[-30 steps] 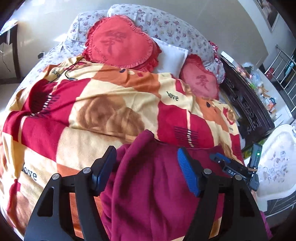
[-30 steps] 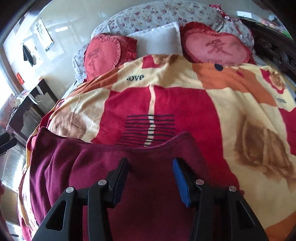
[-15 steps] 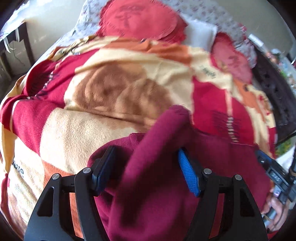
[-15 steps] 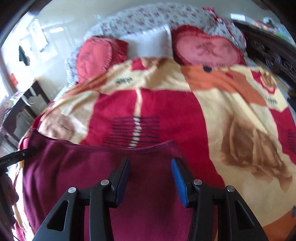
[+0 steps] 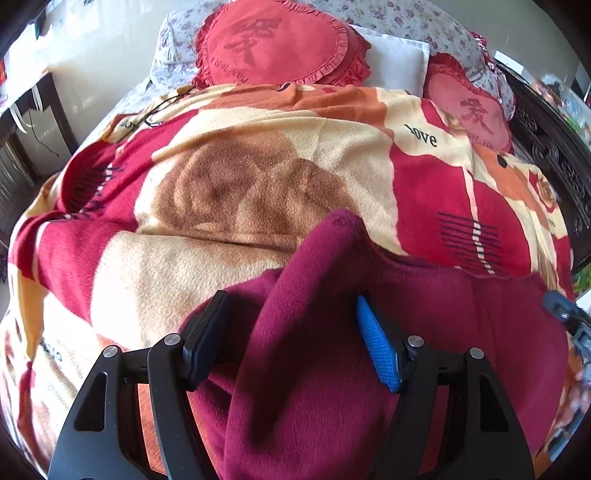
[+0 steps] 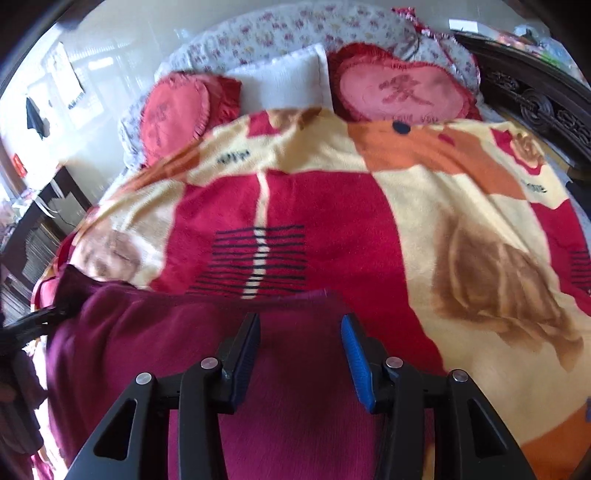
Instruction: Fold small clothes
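Observation:
A dark maroon garment (image 5: 461, 314) lies spread on the patterned bed blanket (image 5: 258, 192). In the left wrist view my left gripper (image 5: 291, 332) has its jaws wide apart, and a raised fold of the garment (image 5: 306, 295) bunches up between and over them. In the right wrist view my right gripper (image 6: 301, 350) is open above the garment (image 6: 155, 332), just behind its far hem. The right gripper's tip (image 5: 561, 310) shows at the left view's right edge; the left gripper (image 6: 33, 321) shows at the right view's left edge.
Two red heart-shaped cushions (image 5: 273, 40) (image 6: 402, 92), a white pillow (image 6: 284, 77) and floral pillows (image 6: 295, 29) lie at the head of the bed. A dark carved headboard (image 6: 535, 107) runs along the right. A dark side table (image 5: 29, 107) stands at the left.
The garment's left corner has lifted into a tall fold between my left gripper's jaws. Both views have tilted down and moved slightly; the right gripper stays open above the hem.

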`<state>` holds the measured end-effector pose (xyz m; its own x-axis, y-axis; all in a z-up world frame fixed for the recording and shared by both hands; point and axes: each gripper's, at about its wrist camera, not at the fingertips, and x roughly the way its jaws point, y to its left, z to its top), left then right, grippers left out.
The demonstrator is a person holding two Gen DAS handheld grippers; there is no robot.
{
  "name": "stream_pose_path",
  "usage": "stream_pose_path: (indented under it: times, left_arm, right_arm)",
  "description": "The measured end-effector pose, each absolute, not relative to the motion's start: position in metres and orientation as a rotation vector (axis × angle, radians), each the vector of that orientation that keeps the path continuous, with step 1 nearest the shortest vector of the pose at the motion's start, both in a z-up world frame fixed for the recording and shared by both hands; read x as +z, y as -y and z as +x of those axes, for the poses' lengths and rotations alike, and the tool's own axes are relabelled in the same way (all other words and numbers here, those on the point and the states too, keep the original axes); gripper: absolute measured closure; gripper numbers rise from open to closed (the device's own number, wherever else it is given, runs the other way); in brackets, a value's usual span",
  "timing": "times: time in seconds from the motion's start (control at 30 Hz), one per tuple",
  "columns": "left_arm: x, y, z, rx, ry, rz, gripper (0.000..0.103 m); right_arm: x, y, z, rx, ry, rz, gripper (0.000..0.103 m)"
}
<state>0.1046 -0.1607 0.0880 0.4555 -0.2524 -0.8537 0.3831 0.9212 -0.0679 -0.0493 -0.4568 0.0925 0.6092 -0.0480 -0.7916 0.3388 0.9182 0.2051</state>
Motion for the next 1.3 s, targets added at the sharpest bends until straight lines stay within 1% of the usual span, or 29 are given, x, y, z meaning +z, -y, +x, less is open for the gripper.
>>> stream_pose_path:
  times: [0.2,0.5,0.63,0.7,0.77,1.1,1.23,1.3]
  left_arm:
    - [0.102,0.153,0.087,-0.397,-0.997,0.151,0.033]
    - [0.109,0.137,0.052,-0.403,-0.981,0.188,0.033]
    - [0.108,0.129,0.04,-0.396,-0.987,0.195,0.033]
    - [0.107,0.123,0.034,-0.39,-0.995,0.188,0.033]
    - [0.105,0.117,0.028,-0.393,-1.004,0.175,0.033]
    - [0.094,0.074,0.001,-0.387,-1.041,0.08,0.033]
    - [0.077,0.055,-0.003,-0.375,-1.085,0.026,0.033]
    - [0.064,0.05,-0.003,-0.371,-1.124,0.004,0.033]
  right_arm:
    - [0.117,0.439,-0.088,-0.182,-0.861,0.339,0.059]
    - [0.108,0.431,-0.14,-0.2,-0.853,0.365,0.059]
    - [0.088,0.433,-0.139,-0.242,-0.922,0.337,0.059]
    - [0.08,0.437,-0.137,-0.227,-0.929,0.369,0.059]
    - [0.084,0.44,-0.14,-0.233,-0.928,0.393,0.059]
    - [0.124,0.41,-0.152,-0.224,-0.857,0.322,0.058]
    - [0.114,0.404,-0.15,-0.205,-0.885,0.318,0.058]
    - [0.096,0.407,-0.144,-0.206,-0.945,0.335,0.057]
